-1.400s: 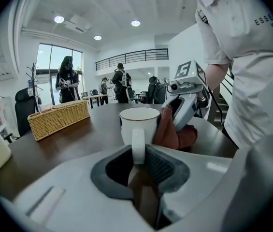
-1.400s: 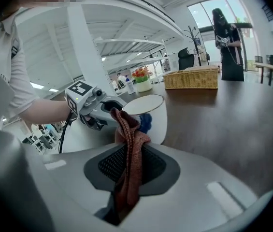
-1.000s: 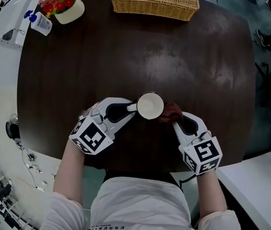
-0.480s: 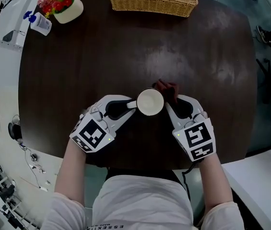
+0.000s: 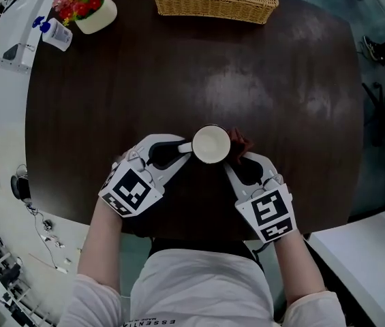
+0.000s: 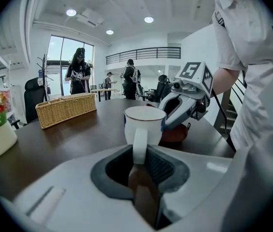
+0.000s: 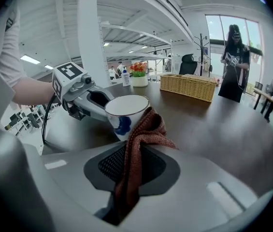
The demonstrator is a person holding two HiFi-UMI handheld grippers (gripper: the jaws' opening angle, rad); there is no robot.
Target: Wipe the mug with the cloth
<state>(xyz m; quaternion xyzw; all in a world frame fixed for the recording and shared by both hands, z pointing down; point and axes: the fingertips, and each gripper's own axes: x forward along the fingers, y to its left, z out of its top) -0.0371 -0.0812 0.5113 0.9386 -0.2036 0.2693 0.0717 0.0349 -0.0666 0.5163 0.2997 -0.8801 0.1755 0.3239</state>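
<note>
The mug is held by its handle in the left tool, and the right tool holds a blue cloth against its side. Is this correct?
Not quite. The cloth is reddish-brown, not blue; the right gripper view shows it. The rest stands: the left tool holds the mug by its handle, and the right tool holds the cloth against its side.
</note>
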